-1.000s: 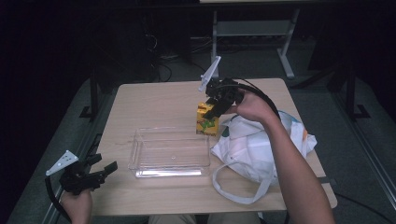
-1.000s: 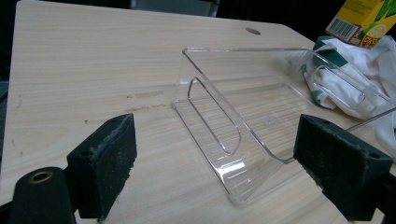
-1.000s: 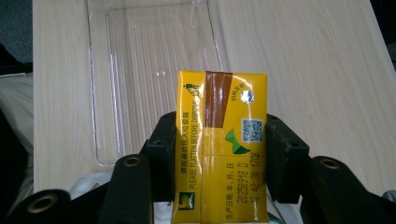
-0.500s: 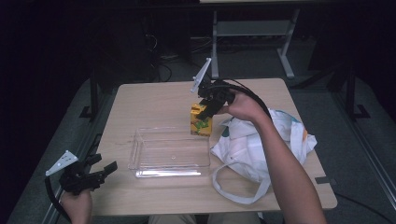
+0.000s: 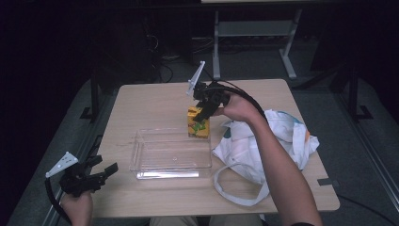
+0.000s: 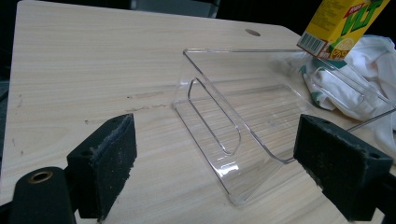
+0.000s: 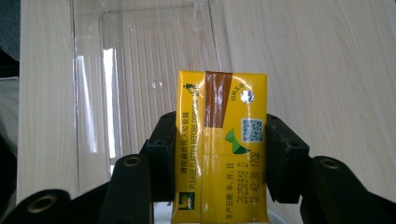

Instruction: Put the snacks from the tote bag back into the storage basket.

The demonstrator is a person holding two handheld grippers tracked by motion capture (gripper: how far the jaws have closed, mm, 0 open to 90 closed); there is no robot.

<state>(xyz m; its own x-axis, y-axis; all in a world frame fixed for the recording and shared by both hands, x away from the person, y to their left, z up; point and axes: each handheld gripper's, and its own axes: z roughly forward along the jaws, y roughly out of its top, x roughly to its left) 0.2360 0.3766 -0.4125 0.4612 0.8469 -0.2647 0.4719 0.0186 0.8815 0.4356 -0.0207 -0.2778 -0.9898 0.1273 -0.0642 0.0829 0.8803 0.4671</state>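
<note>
Up high, the right gripper [image 5: 203, 113] squeezes a yellow juice box [image 5: 197, 123] with green letters. It stands tall, top up, over the clear tray [image 5: 141, 162]. The left gripper [image 5: 101, 172] has its jaws wide apart.

From above the near edge we look forward and down on the whole table [image 5: 155, 101]. Our left gripper view sits low at seven o'clock, facing the clear tray [image 6: 243, 140] close up. Our right gripper view looks down on that tray [image 7: 93, 93], nearer still.
</note>
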